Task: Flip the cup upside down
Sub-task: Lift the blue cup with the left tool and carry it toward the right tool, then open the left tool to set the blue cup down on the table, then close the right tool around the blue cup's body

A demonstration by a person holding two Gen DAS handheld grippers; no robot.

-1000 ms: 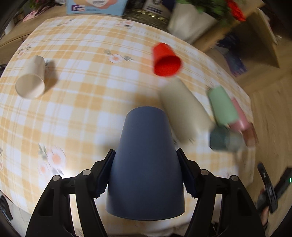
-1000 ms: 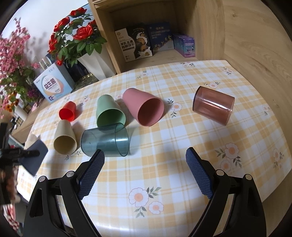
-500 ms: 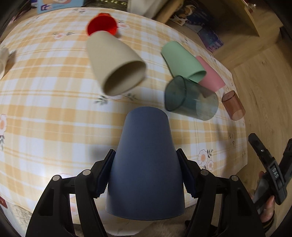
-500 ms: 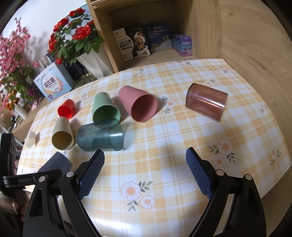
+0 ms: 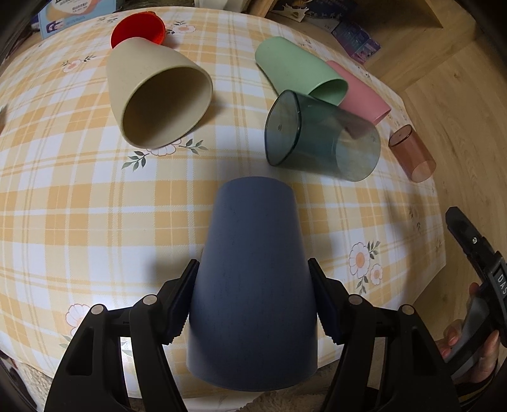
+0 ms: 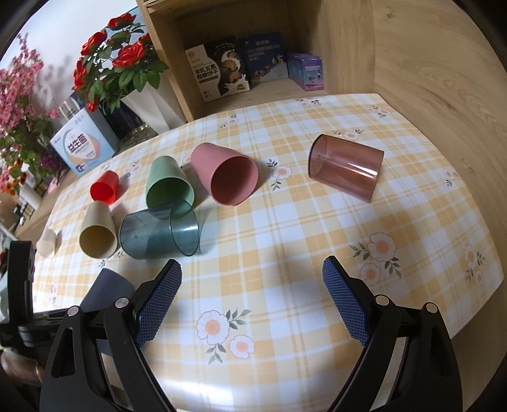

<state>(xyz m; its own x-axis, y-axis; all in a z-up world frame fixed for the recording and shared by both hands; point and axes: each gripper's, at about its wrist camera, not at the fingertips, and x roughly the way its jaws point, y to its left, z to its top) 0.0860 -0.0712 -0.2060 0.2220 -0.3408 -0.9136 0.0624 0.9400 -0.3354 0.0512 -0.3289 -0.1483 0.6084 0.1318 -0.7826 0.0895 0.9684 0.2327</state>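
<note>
My left gripper (image 5: 253,294) is shut on a dark blue cup (image 5: 253,285), held over the table's near edge with its closed base pointing away from the camera toward the table. The blue cup also shows at the lower left of the right wrist view (image 6: 107,291), partly hidden behind my right gripper's finger. My right gripper (image 6: 252,301) is open and empty above the checked tablecloth (image 6: 285,241).
Several cups lie on their sides: beige (image 5: 155,101), red (image 5: 137,30), green (image 5: 298,69), pink (image 5: 361,92), clear teal (image 5: 320,139), clear brown (image 5: 412,152), small cream (image 6: 47,242). A vase of red flowers (image 6: 149,101), boxes and a wooden shelf (image 6: 253,73) stand behind.
My left gripper has swung right and nearer the lying cups with the blue cup in it. The right gripper has shifted slightly and stays open.
</note>
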